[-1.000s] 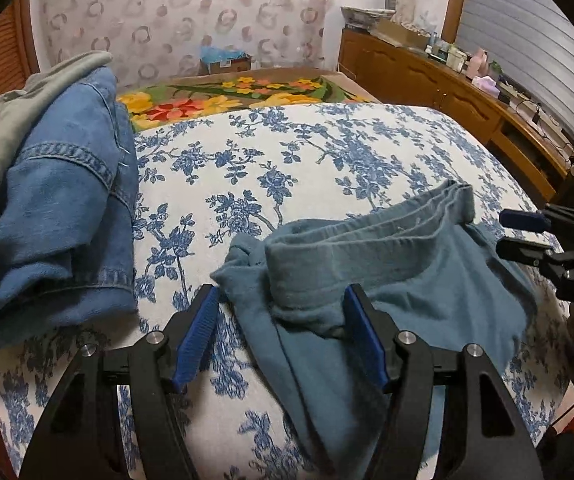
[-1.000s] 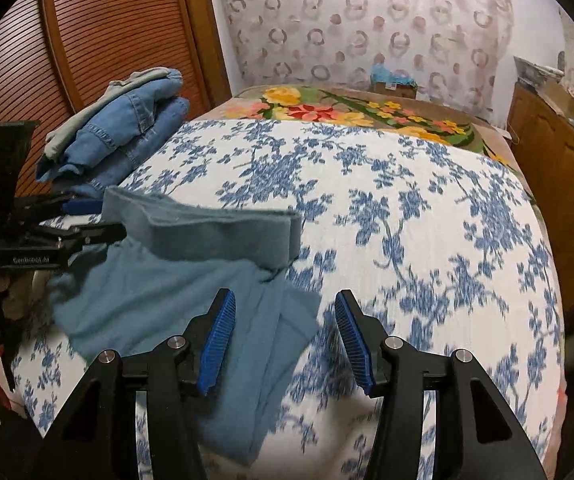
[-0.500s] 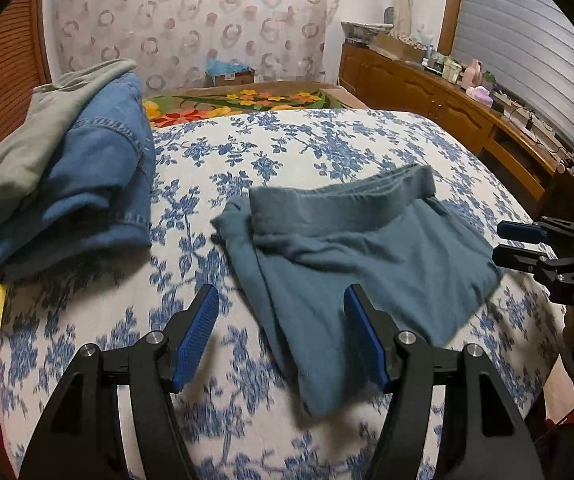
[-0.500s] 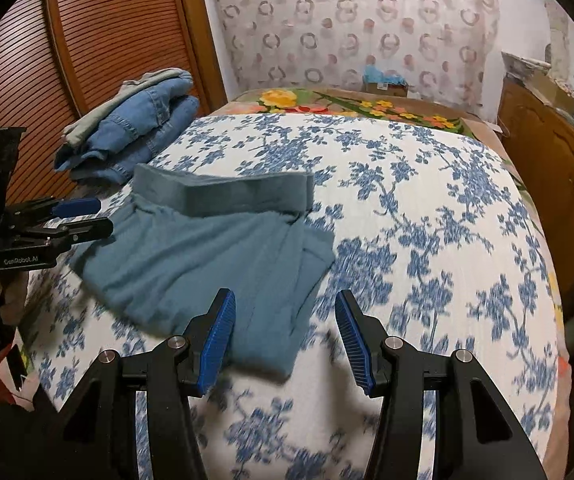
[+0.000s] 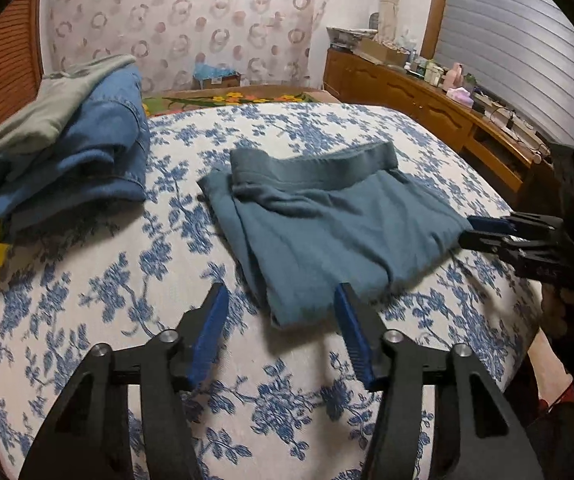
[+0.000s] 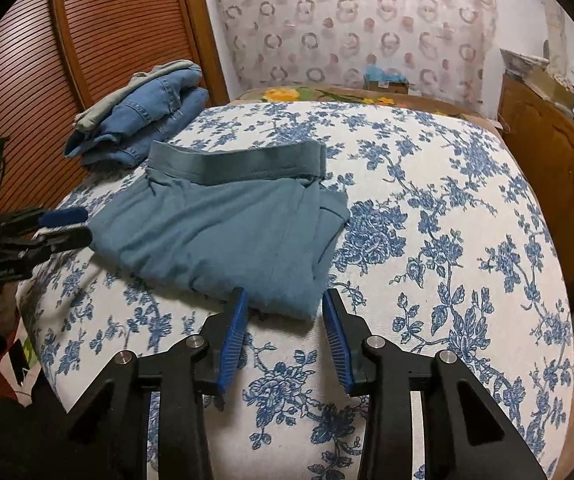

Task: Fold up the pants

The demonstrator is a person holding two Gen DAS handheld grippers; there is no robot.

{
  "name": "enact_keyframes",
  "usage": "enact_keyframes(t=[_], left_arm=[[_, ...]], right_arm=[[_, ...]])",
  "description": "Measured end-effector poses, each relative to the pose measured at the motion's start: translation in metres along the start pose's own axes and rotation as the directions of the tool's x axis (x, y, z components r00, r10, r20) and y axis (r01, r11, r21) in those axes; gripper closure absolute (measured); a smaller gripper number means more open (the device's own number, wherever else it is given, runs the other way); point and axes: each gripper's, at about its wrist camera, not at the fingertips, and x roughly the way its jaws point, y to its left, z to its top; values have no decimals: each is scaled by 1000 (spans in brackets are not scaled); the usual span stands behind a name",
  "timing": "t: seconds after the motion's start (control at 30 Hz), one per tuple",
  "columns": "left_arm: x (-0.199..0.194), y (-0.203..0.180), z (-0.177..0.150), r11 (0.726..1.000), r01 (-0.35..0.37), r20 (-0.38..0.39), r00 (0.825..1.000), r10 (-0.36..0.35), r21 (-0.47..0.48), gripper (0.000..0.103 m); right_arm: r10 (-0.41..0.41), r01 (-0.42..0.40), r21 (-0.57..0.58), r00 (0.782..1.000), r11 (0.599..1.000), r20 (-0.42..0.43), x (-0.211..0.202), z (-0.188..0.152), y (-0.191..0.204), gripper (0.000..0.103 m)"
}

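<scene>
Lying folded into a compact stack on the bed (image 6: 427,184), teal pants (image 6: 223,232) looked essentially finished; left gripper (image 5: 281,318) and right gripper (image 6: 283,320) hovered released, jaws apart, empty.

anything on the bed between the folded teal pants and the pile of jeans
Nothing: in the left wrist view only bare floral bedspread lies between the teal pants and the jeans pile.
</scene>
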Motion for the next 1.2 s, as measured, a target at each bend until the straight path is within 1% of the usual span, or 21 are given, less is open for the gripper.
enact_keyframes(t=[0.03, 0.13, 0.2, 0.23, 0.27, 0.3, 0.33, 0.37, 0.5, 0.67, 0.83, 1.0, 1.07, 1.2], left_arm=[[2, -1, -1, 1000, 6, -6, 1000, -6, 1, 58], [7, -3, -4, 1000, 6, -14, 1000, -5, 4, 60], [11, -3, -5, 1000, -3, -19, 1000, 4, 2, 60], [12, -4, -4, 1000, -7, -16, 1000, 7, 7, 61], [12, -4, -4, 1000, -5, -15, 1000, 5, 13, 78], [14, -5, -3, 1000, 6, -23, 1000, -6, 23, 88], [13, -6, -2, 1000, 8, -25, 1000, -7, 23, 89], [11, -5, -1, 1000, 8, -16, 1000, -7, 15, 92], [-2, -1, 0, 1000, 17, 13, 1000, -17, 4, 94], [-24, -4, -6, 1000, 31, 35, 999, -31, 7, 95], [-39, -12, -15, 999, 40, 21, 999, -40, 21, 95], [-52, -26, -19, 998, 54, 26, 998, -54, 29, 95], [-56, -30, -20, 998, 43, 32, 999, -45, 41, 95], [-62, -34, -23, 998, 45, 28, 998, -47, 54, 95]], right_arm=[[10, -10, 11, 1000, 1000, -1, 1, 0, -1, 65], [33, -33, 21, 999, 999, -5, 5, 2, -1, 69], [42, -42, 22, 999, 999, -9, 9, 2, 0, 75], [50, -50, 22, 999, 999, -12, 10, 2, 0, 82], [54, -53, 21, 998, 998, -12, 12, 2, 1, 90], [53, -53, 23, 999, 998, -2, 11, 2, 1, 92], [57, -58, 34, 998, 998, 24, 6, 3, 0, 93], [68, -70, 41, 996, 997, 49, 1, 4, -1, 93], [60, -63, 38, 994, 997, 87, -15, 5, -4, 94], [70, -73, 31, 993, 997, 90, -24, -4, -4, 94], [95, -99, 41, 991, 994, 90, -39, -15, -2, 94], [88, -91, 23, 992, 996, 86, -61, -22, 3, 94], [94, -97, 27, 992, 995, 86, -68, -24, 4, 94], [87, -89, 17, 992, 996, 95, -81, -25, 6, 94]])
